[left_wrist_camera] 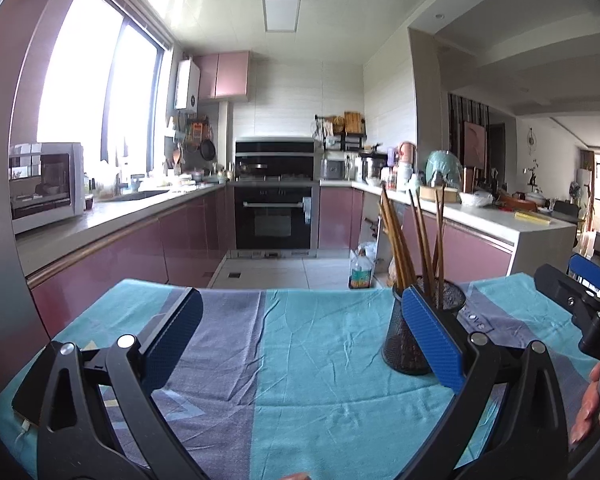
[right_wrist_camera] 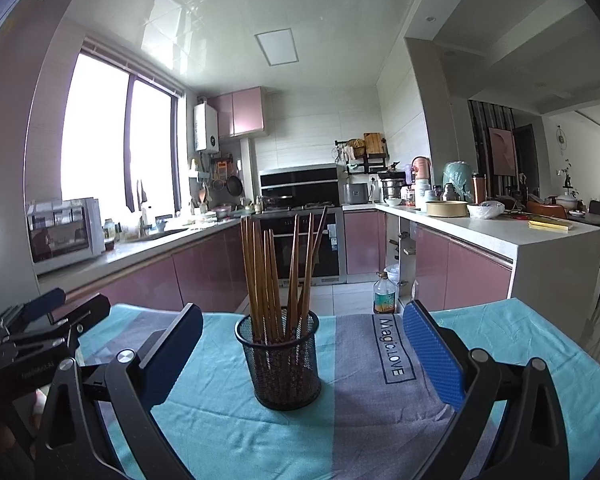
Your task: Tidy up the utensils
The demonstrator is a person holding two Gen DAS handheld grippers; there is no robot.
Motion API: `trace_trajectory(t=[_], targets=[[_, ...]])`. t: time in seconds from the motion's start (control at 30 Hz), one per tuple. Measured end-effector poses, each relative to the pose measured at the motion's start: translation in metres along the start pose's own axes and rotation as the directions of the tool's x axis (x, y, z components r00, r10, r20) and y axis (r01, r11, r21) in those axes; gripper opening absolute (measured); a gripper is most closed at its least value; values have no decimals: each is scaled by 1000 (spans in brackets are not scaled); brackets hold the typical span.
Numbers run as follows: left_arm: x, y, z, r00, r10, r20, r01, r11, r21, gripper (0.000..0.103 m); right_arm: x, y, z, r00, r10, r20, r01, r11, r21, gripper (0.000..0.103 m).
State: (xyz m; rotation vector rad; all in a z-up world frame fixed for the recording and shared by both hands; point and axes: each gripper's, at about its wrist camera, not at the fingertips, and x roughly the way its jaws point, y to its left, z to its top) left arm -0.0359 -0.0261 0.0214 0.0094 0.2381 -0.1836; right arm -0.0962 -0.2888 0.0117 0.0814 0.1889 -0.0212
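Note:
A black mesh cup (right_wrist_camera: 279,360) stands upright on the teal and grey striped cloth (right_wrist_camera: 352,420), holding several brown wooden chopsticks (right_wrist_camera: 276,276) that lean at different angles. My right gripper (right_wrist_camera: 302,344) is open, and the cup sits between its fingers toward the left one, untouched. In the left wrist view the same mesh cup (left_wrist_camera: 408,332) and chopsticks (left_wrist_camera: 418,240) stand just behind the right blue pad (left_wrist_camera: 432,340). My left gripper (left_wrist_camera: 300,332) is open with nothing but cloth (left_wrist_camera: 300,360) between its fingers. The right gripper's body shows at the right edge.
The table's far edge drops to a tiled kitchen floor where an oil bottle (right_wrist_camera: 385,294) stands. Pink cabinets, a counter with a white appliance (right_wrist_camera: 66,234) and an oven (right_wrist_camera: 300,240) lie beyond. A person's fingers (left_wrist_camera: 594,404) show at the right.

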Motion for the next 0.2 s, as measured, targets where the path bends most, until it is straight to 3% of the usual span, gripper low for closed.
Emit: trace_trajectory(t=[0.13, 0.17, 0.2], targets=[[22, 18, -2, 993, 33, -116, -35, 999, -22, 98, 24, -39, -7, 980, -84, -179, 81, 996, -20, 97], [26, 23, -3, 990, 32, -135, -37, 999, -30, 98, 33, -52, -10, 965, -106, -242, 107, 994, -12, 97], [33, 32, -4, 985, 38, -167, -45, 998, -39, 98, 46, -74, -16, 933, -142, -331, 151, 988, 2, 97]])
